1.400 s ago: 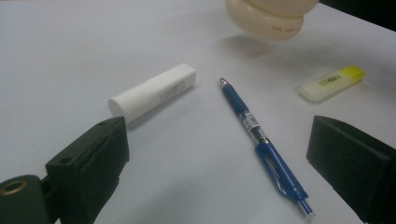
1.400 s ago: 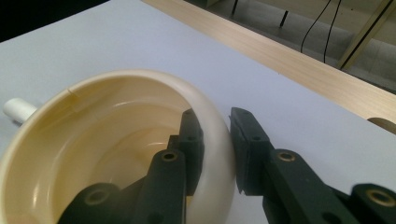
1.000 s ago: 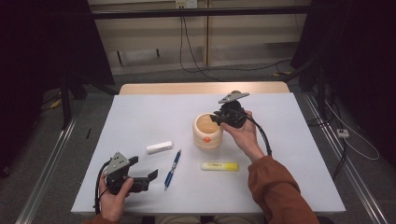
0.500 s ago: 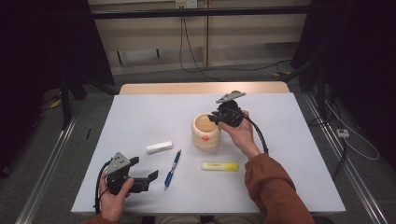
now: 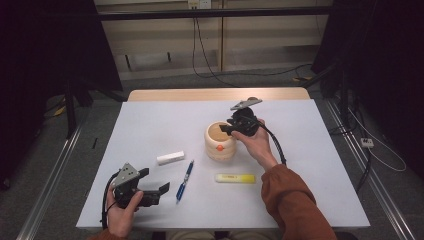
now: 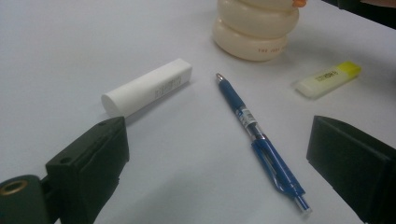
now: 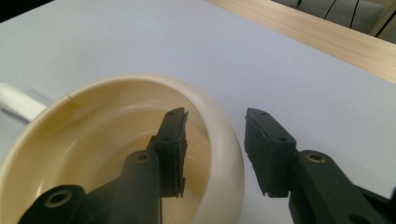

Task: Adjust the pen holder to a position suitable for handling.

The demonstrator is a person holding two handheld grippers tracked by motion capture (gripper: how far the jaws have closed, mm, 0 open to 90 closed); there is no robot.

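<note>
A cream ribbed cup (image 5: 220, 141) with an orange spot stands mid-table. My right gripper (image 5: 227, 127) is at its far right rim. In the right gripper view the jaws (image 7: 215, 119) straddle the cup's rim (image 7: 224, 154), one inside and one outside. They have just been opening, and the pads stand off the wall. My left gripper (image 5: 156, 181) rests open at the front left of the table, with nothing between its jaws (image 6: 217, 126). In front of it lie a blue pen (image 6: 259, 140), a white tube (image 6: 147, 87) and a yellow highlighter (image 6: 329, 79).
The white table (image 5: 150, 125) has a wooden strip along its far edge (image 5: 215, 94). The pen (image 5: 184, 173), tube (image 5: 170, 157) and highlighter (image 5: 235, 178) lie between the cup and the front edge. Dark stands and cables flank the table.
The right gripper has edged slightly left at the cup's rim. The left gripper, cup, pen, tube and highlighter have kept still.
</note>
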